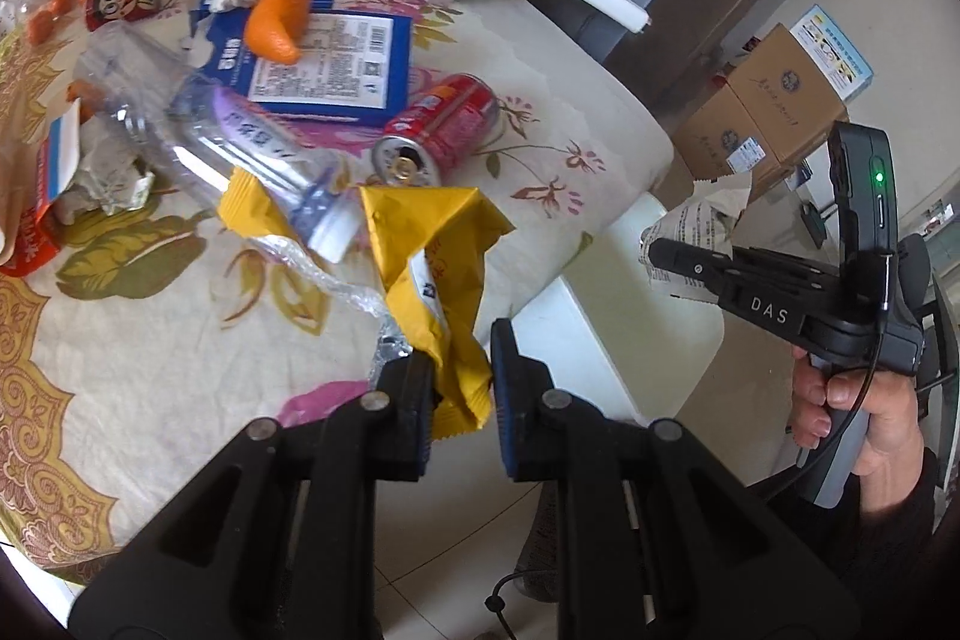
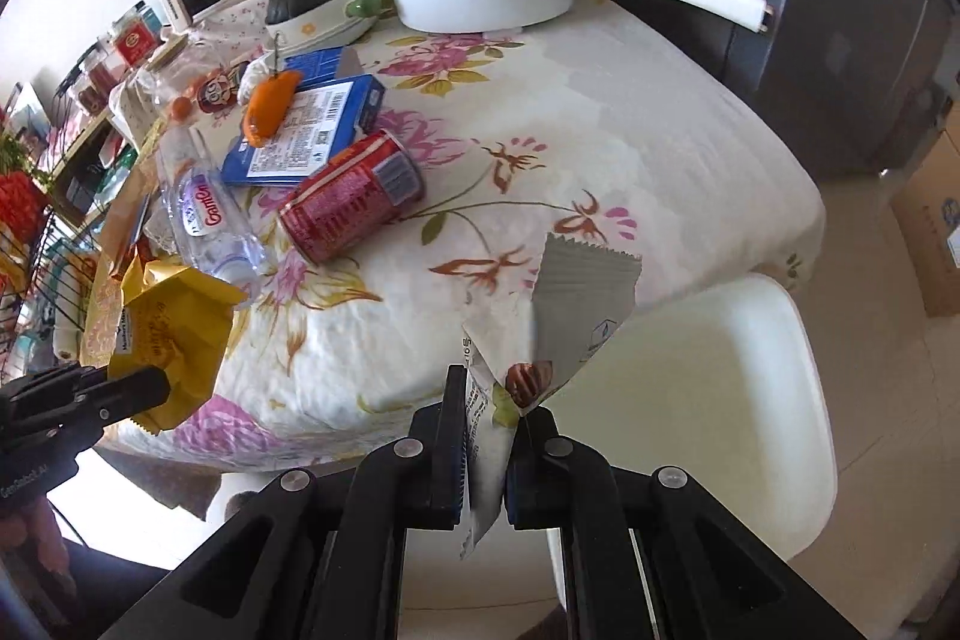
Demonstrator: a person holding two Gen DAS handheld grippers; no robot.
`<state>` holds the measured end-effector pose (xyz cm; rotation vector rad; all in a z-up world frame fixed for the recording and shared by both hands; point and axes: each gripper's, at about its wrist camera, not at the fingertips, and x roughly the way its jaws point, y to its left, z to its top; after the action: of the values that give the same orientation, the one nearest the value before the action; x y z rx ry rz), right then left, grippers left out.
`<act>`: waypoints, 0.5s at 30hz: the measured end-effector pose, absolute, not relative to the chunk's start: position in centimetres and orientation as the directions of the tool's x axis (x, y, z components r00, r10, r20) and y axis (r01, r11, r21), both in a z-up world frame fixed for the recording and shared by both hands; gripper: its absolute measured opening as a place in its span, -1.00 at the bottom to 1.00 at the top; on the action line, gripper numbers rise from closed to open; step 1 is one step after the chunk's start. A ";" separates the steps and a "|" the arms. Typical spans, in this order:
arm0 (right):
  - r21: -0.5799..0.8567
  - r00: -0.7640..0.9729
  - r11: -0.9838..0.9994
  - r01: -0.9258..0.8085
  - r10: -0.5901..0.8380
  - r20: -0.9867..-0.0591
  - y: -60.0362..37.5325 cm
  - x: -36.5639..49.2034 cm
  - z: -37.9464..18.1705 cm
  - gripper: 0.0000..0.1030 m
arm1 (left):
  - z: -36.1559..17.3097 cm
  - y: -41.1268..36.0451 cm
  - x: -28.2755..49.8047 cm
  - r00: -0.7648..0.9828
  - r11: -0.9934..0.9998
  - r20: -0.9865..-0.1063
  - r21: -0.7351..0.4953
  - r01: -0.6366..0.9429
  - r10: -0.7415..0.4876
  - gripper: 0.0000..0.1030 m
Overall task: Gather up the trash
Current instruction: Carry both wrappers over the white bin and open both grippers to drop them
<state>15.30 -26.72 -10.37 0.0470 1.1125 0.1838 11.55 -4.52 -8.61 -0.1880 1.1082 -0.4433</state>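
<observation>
Both tongs loaded — left gripper [image 1: 462,370] is clamped on the crumpled yellow foil snack wrapper [image 1: 432,250] just off the table edge, and right gripper [image 2: 486,436] is pinching the torn white-and-silver paper sachet [image 2: 558,304] above the white plastic chair seat [image 2: 750,388]; no bin in view, so nothing's dropped yet. Plenty left ahead of the left fingers: crushed clear plastic water bottle [image 1: 210,130], red drink can on its side [image 1: 438,130], flat blue-and-white packet [image 1: 324,64], orange peel [image 1: 279,22] etc. — early days, I'd say.
</observation>
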 end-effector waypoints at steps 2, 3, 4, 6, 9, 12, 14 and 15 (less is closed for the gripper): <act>0.130 0.431 0.987 -0.095 0.158 -0.888 -28.5 14.7 -10.4 -0.81 | -8.6 -6.7 11.6 0.355 0.887 -0.820 -0.362 0.286 -0.449 -0.64; 0.131 0.431 0.988 -0.078 0.152 -0.890 -29.5 14.4 -10.4 -0.81 | -8.5 -7.8 11.6 0.347 0.881 -0.819 -0.362 0.305 -0.456 -0.64; 0.133 0.430 0.989 -0.061 0.146 -0.891 -30.5 14.0 -10.5 -0.81 | -8.5 -8.9 11.5 0.339 0.875 -0.819 -0.362 0.322 -0.464 -0.64; 0.135 0.429 0.991 -0.021 0.131 -0.894 -32.3 13.4 -10.6 -0.81 | -8.5 -11.2 11.6 0.320 0.861 -0.819 -0.363 0.355 -0.477 -0.64; 0.138 0.421 0.990 0.037 0.110 -0.900 -35.1 12.2 -10.9 -0.81 | -8.7 -14.3 11.6 0.294 0.840 -0.817 -0.366 0.401 -0.497 -0.64; 0.140 0.415 0.987 0.085 0.092 -0.905 -37.2 11.2 -11.1 -0.81 | -9.1 -17.2 11.6 0.272 0.811 -0.809 -0.370 0.453 -0.521 -0.64; 0.139 0.411 0.984 0.112 0.081 -0.908 -38.5 10.6 -11.4 -0.81 | -9.6 -18.8 11.7 0.263 0.795 -0.807 -0.363 0.486 -0.529 -0.64; 0.140 0.408 0.982 0.125 0.078 -0.910 -39.1 10.3 -11.5 -0.81 | -9.8 -19.6 11.8 0.259 0.789 -0.807 -0.359 0.500 -0.531 -0.64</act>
<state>10.29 -39.10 -11.49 0.1977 1.1527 -0.0296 11.81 -19.65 -9.80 -0.0328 1.1070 -0.6985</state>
